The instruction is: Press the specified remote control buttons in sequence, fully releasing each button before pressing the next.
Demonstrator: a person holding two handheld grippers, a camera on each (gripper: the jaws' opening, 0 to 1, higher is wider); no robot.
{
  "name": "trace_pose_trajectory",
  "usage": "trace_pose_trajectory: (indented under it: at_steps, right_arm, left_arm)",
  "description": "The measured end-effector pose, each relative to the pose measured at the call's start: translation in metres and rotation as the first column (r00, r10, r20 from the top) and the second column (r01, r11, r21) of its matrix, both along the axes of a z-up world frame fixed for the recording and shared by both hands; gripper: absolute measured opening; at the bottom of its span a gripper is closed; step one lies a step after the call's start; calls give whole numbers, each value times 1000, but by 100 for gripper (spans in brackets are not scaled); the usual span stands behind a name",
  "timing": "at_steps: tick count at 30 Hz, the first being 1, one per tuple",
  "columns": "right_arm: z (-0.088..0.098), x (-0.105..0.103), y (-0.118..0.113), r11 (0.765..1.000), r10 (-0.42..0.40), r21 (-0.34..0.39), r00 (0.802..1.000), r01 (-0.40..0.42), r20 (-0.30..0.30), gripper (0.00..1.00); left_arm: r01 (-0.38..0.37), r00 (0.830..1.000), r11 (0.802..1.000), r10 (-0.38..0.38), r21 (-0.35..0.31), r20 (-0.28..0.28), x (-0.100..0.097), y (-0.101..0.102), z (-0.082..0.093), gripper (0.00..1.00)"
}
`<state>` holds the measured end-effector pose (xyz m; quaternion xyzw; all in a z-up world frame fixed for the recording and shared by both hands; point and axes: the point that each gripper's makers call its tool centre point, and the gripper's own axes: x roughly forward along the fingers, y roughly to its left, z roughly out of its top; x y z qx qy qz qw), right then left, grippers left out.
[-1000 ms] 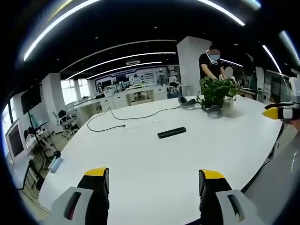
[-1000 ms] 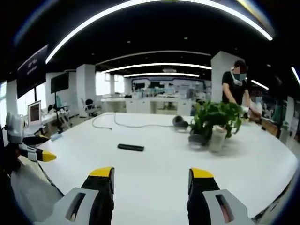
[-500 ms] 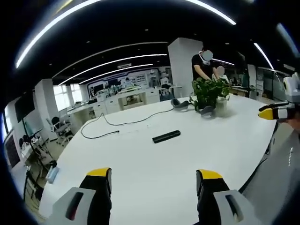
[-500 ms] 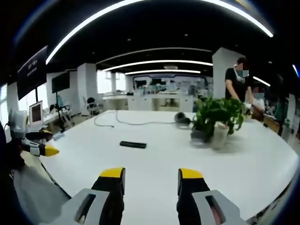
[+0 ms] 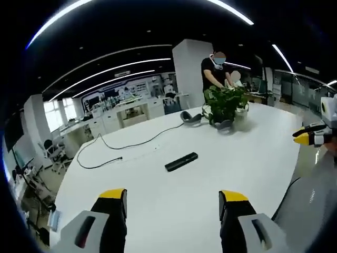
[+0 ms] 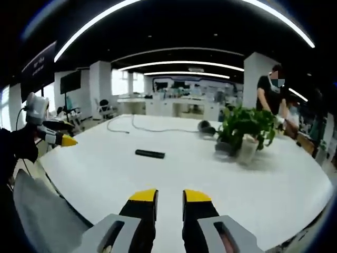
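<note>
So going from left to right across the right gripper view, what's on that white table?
Other gripper's yellow tip at the table's edge → cable → remote control → headphones → potted plant.

- Large white table (image 5: 253,158) with a rounded edge; surface glossy.
- Black ceiling with long curved light strips (image 6: 179,51).
- White square pillar (image 5: 188,68) at 12 o'clock in the left gripper view.
- Rows of white desks (image 6: 174,108) beyond the table's far edge; bright windows (image 6: 118,81) behind them.
- Dark wall screen (image 6: 38,66) at 10 o'clock in the right gripper view.
- Office chairs (image 5: 50,153) at 9 o'clock, left gripper view.
</note>
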<state>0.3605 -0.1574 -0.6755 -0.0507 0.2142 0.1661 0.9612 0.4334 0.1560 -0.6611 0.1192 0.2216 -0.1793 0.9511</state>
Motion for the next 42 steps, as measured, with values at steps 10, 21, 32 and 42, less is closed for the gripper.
trace_pose_trajectory:
  at_steps: [10, 21, 32, 42]
  right_arm:
    - [-12, -3, -2, 996, 13, -82, 999, -17, -48, 0]
    - [-20, -3, -8, 989, 2, -150, 997, -13, -76, 0]
    - [-29, -2, -14, 983, -28, -185, 993, 7, -113, 0]
    - [-36, -4, -18, 982, -55, -189, 987, 25, -154, 0]
  left_arm:
    - [158, 986, 987, -156, 38, -58, 55, -23, 3, 74]
    - [326, 941, 939, -311, 112, -130, 116, -53, -8, 72]
    - [476, 868, 858, -425, 191, -255, 164, -69, -31, 70]
    - [641, 740, 736, -516, 219, -432, 187, -75, -66, 57]
